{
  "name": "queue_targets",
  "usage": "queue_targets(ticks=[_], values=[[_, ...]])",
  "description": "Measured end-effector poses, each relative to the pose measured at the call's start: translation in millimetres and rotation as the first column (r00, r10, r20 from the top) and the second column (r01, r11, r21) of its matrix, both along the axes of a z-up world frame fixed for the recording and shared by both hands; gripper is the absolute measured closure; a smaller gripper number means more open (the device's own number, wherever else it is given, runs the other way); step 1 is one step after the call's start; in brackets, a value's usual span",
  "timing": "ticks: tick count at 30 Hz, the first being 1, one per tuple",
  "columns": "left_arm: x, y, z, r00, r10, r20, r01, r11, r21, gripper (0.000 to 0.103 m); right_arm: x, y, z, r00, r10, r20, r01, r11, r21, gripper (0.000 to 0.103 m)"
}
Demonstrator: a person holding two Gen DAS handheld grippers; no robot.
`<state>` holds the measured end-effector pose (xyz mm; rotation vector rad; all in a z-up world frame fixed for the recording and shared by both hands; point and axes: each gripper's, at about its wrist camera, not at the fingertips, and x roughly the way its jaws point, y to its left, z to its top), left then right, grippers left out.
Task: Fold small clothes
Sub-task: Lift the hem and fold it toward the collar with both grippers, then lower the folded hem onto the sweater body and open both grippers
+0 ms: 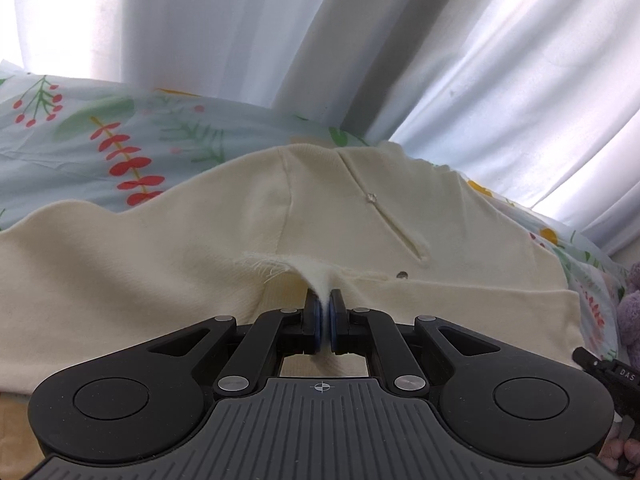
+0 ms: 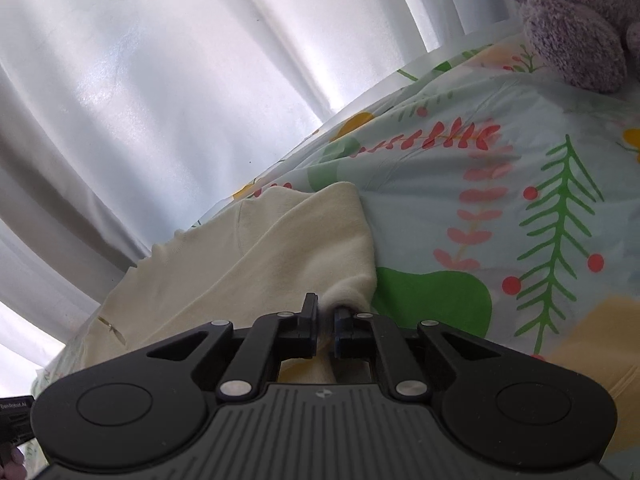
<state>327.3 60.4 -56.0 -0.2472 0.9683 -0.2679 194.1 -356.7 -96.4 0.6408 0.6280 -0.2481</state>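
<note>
A cream hooded top (image 1: 360, 208) lies on a floral bedsheet (image 1: 80, 136), its drawstring and eyelet showing near the middle. My left gripper (image 1: 323, 300) is shut on a pinched ridge of the cream fabric beside a frayed edge. In the right wrist view the same cream top (image 2: 280, 248) lies to the left of centre. My right gripper (image 2: 326, 306) is shut on a bunched fold of it at its right edge.
White curtains (image 1: 280, 32) hang right behind the bed. A purple plush toy (image 2: 576, 28) sits on the sheet at the far right, also showing in the left wrist view (image 1: 630, 312). The floral sheet (image 2: 520, 200) spreads to the right of the top.
</note>
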Motion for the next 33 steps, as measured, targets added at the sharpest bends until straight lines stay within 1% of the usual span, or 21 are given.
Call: queue_targets(ticks=[3, 5, 7, 10, 12, 13, 14, 15, 16, 17, 18, 19, 22, 25, 27, 29, 31, 32, 33], values=[[-0.7, -2.6, -3.3, 1.000, -0.007, 0.006, 0.007, 0.999, 0.031, 0.097, 3.0, 9.4, 0.7, 1.000, 0.023, -0.008, -0.024, 0.995, -0.101, 0.096], [-4.2, -5.0, 3.8, 0.998, -0.026, 0.049, 0.024, 0.999, 0.038, 0.097, 2.9, 12.8, 2.4, 1.000, 0.029, -0.004, -0.029, 0.989, -0.143, 0.096], [-5.4, -5.3, 15.1, 0.995, -0.035, 0.097, 0.033, 0.999, 0.019, 0.097, 1.7, 12.7, 4.4, 1.000, 0.016, 0.020, -0.013, 0.989, -0.148, 0.096], [-4.5, -1.5, 26.3, 0.989, -0.022, 0.146, 0.028, 0.999, -0.035, 0.097, -3.2, 9.8, 6.1, 0.997, -0.006, 0.081, 0.016, 0.992, -0.123, 0.096], [-0.8, -2.4, 23.7, 0.991, -0.013, 0.134, 0.015, 1.000, -0.016, 0.096, -2.8, 9.1, 3.6, 0.997, -0.009, 0.078, 0.018, 0.993, -0.119, 0.096], [1.2, -3.7, 18.8, 0.994, -0.016, 0.105, 0.015, 1.000, 0.005, 0.096, -1.2, 8.2, 0.6, 0.999, -0.008, 0.052, 0.013, 0.994, -0.110, 0.096], [1.6, -4.4, 13.6, 0.997, -0.025, 0.077, 0.023, 1.000, 0.019, 0.096, -0.1, 6.4, -3.3, 1.000, -0.002, 0.009, 0.002, 0.997, -0.074, 0.096], [0.0, -4.7, 8.4, 0.998, -0.038, 0.058, 0.036, 0.999, 0.031, 0.096, -2.8, 4.3, -4.4, 1.000, 0.005, 0.003, -0.004, 0.999, -0.041, 0.095], [-2.9, -5.0, 4.7, 0.997, -0.051, 0.053, 0.049, 0.998, 0.050, 0.096, -8.0, 3.1, -2.4, 1.000, 0.020, 0.000, -0.020, 1.000, -0.017, 0.092], [-5.2, -5.6, 2.5, 0.997, -0.064, 0.052, 0.060, 0.996, 0.071, 0.096, -11.0, 3.1, 2.0, 0.999, 0.038, -0.018, -0.039, 0.999, -0.011, 0.091], [-6.9, -5.3, 1.0, 0.996, -0.070, 0.051, 0.066, 0.994, 0.084, 0.095, -15.3, 5.1, 7.9, 0.998, 0.059, -0.028, -0.059, 0.998, -0.013, 0.089], [-8.4, -3.8, -1.0, 0.996, -0.071, 0.049, 0.067, 0.994, 0.087, 0.094, -19.3, 6.9, 14.3, 0.996, 0.084, -0.025, -0.084, 0.996, -0.017, 0.085], [-7.9, 2.8, -3.2, 0.998, -0.054, 0.037, 0.052, 0.997, 0.062, 0.092, -25.5, 15.1, 34.0, 0.987, 0.157, -0.013, -0.158, 0.986, -0.061, 0.082], [-6.5, 3.8, -3.0, 0.998, -0.051, 0.037, 0.049, 0.997, 0.059, 0.092, -16.8, 20.6, 45.2, 0.978, 0.208, -0.004, -0.208, 0.975, -0.078, 0.077], [-6.7, 1.8, -1.8, 0.997, -0.059, 0.047, 0.056, 0.996, 0.075, 0.092, -3.9, 26.6, 47.8, 0.974, 0.225, -0.009, -0.224, 0.967, -0.120, 0.077], [-6.6, -1.9, 0.2, 0.996, -0.071, 0.058, 0.066, 0.994, 0.091, 0.093, 17.5, 37.8, 46.3, 0.955, 0.294, -0.047, -0.298, 0.939, -0.171, 0.075], [-6.6, -4.2, 2.6, 0.995, -0.078, 0.063, 0.071, 0.993, 0.097, 0.093, 38.2, 52.5, 42.1, 0.927, 0.366, -0.089, -0.376, 0.897, -0.231, 0.075], [-6.6, -4.1, 2.8, 0.995, -0.077, 0.062, 0.071, 0.993, 0.097, 0.093, 49.7, 61.7, 39.2, 0.903, 0.411, -0.122, -0.429, 0.859, -0.280, 0.075], [-6.4, -3.6, 2.5, 0.995, -0.077, 0.060, 0.071, 0.993, 0.094, 0.093, 59.6, 70.5, 36.9, 0.886, 0.436, -0.156, -0.463, 0.821, -0.336, 0.074]])
